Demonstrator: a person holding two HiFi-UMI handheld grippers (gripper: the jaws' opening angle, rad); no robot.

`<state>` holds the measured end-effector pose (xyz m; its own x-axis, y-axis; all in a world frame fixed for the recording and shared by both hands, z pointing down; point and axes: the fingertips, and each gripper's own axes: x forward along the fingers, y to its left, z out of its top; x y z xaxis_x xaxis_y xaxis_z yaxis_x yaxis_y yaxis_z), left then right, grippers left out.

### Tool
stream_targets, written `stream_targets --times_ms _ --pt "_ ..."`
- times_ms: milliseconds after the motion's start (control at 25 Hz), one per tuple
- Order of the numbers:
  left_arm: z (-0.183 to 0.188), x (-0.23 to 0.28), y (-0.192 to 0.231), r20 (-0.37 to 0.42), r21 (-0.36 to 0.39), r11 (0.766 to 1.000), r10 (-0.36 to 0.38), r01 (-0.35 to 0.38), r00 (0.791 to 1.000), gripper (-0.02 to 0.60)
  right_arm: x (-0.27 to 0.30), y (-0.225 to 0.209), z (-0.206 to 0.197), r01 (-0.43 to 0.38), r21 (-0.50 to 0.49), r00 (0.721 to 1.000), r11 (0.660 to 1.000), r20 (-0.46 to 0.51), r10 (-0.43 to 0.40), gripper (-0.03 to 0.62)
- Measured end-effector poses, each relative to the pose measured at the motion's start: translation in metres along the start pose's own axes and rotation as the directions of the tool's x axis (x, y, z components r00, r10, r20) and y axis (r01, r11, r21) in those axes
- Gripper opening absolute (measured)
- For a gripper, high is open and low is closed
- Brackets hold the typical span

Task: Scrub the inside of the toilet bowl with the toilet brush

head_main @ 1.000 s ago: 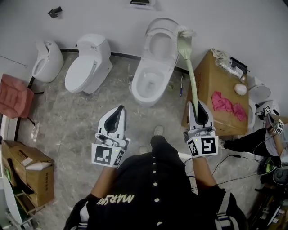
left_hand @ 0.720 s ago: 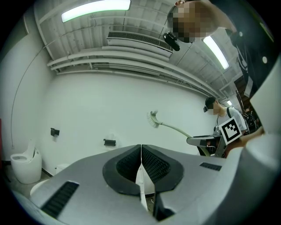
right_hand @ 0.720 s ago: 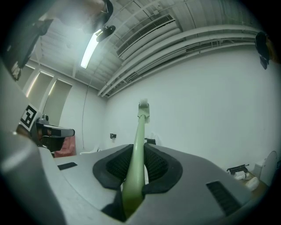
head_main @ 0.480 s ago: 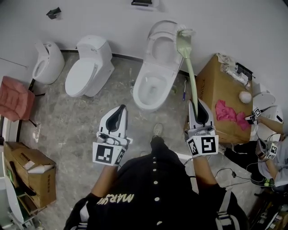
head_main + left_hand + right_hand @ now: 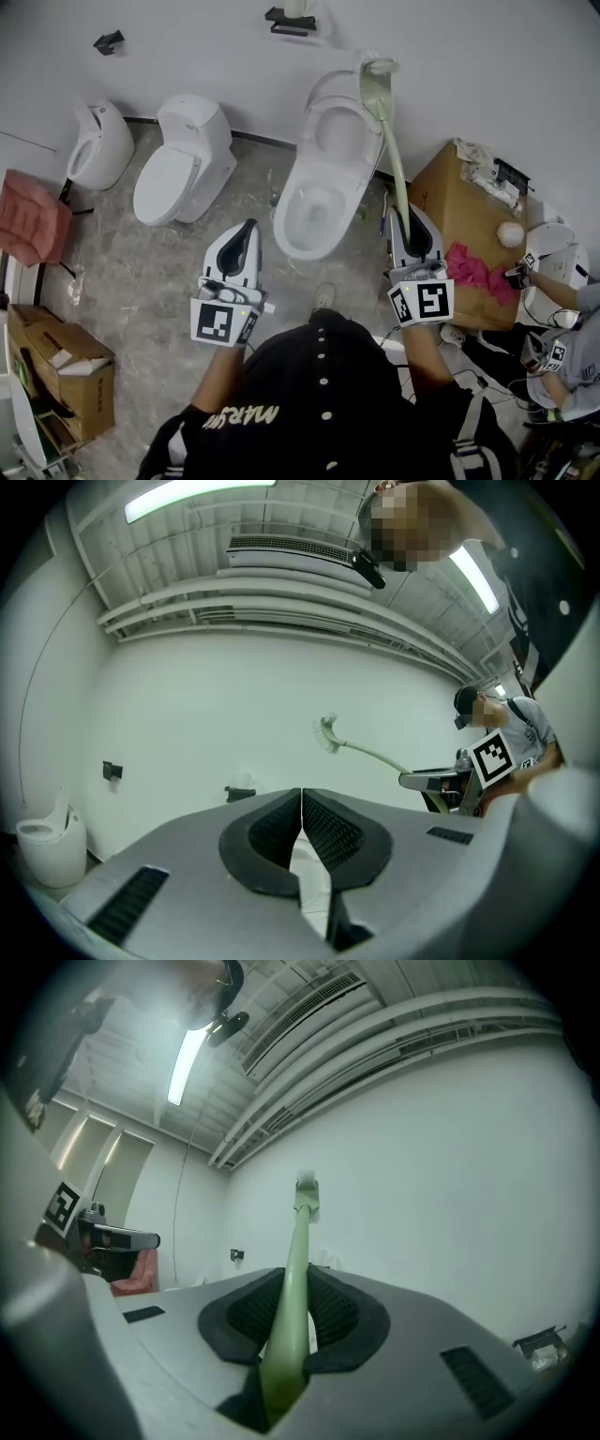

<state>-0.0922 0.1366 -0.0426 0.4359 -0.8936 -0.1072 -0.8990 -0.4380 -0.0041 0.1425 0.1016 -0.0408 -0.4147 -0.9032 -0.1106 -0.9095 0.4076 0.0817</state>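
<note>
An open white toilet (image 5: pixel 319 192) stands against the back wall, its lid raised and its bowl bare. My right gripper (image 5: pixel 410 220) is shut on the pale green handle of the toilet brush (image 5: pixel 391 141), which rises up and away. The brush head (image 5: pixel 378 67) hangs above the raised lid, near the wall, outside the bowl. In the right gripper view the handle (image 5: pixel 292 1288) runs between the jaws to the head (image 5: pixel 307 1188). My left gripper (image 5: pixel 249 227) is shut on nothing, held in front of the toilet's left side; the left gripper view shows its jaws (image 5: pixel 301 799) pressed together.
Two more white toilets (image 5: pixel 183 145) (image 5: pixel 94 141) stand to the left. A cardboard box (image 5: pixel 459 220) with a pink cloth (image 5: pixel 469 267) sits right of the bowl. Another person (image 5: pixel 562 328) with grippers is at the far right. More boxes (image 5: pixel 56 366) and a red cloth (image 5: pixel 33 216) are at the left.
The brush head has risen from beside the lid's right edge to above the lid's top. The view has shifted slightly; both grippers hold about the same places in it.
</note>
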Motion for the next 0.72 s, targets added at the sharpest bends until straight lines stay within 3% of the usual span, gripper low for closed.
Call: stream_targets --times_ms 720 --pt "-0.010 0.124 -0.008 -0.005 -0.042 0.999 0.032 -0.032 0.999 0.026 0.075 -0.093 -0.027 -0.022 -0.008 1.000 1.000 -0.016 0.022 0.086"
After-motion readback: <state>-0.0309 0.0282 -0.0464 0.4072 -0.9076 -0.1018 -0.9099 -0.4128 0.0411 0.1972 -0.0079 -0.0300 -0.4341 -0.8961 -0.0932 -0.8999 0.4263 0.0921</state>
